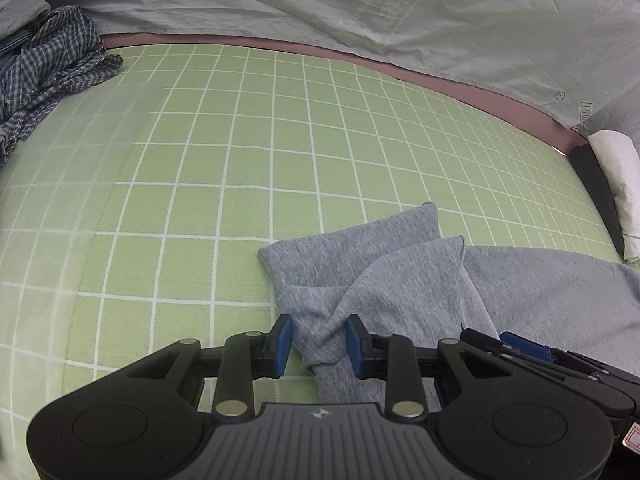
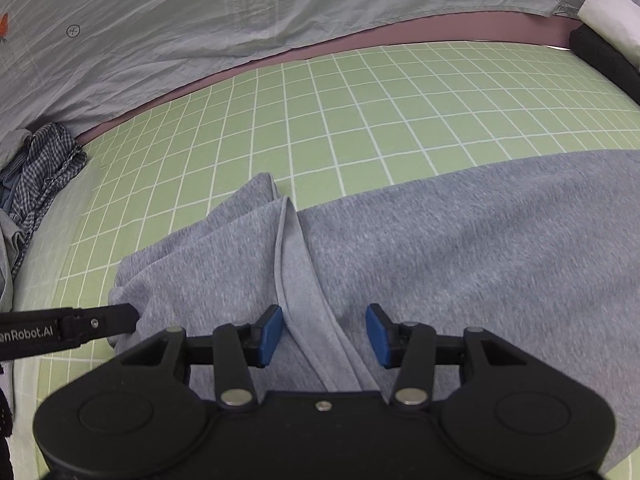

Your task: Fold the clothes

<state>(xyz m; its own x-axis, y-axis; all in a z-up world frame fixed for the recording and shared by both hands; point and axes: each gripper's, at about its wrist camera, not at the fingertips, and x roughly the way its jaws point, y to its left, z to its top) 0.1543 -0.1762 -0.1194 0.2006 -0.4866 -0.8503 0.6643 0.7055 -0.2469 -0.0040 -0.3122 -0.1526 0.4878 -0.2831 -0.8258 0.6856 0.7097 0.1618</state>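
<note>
Your left tongs (image 1: 319, 345) stand apart around a bunched fold of the grey garment (image 1: 376, 280); your right tongs (image 2: 324, 334) gape above it.

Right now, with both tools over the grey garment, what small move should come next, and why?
Probably close the left tool: its pads already straddle a bunched fold of the grey garment with a gap each side. The right tool is open over a seam ridge, gripping nothing.
</note>
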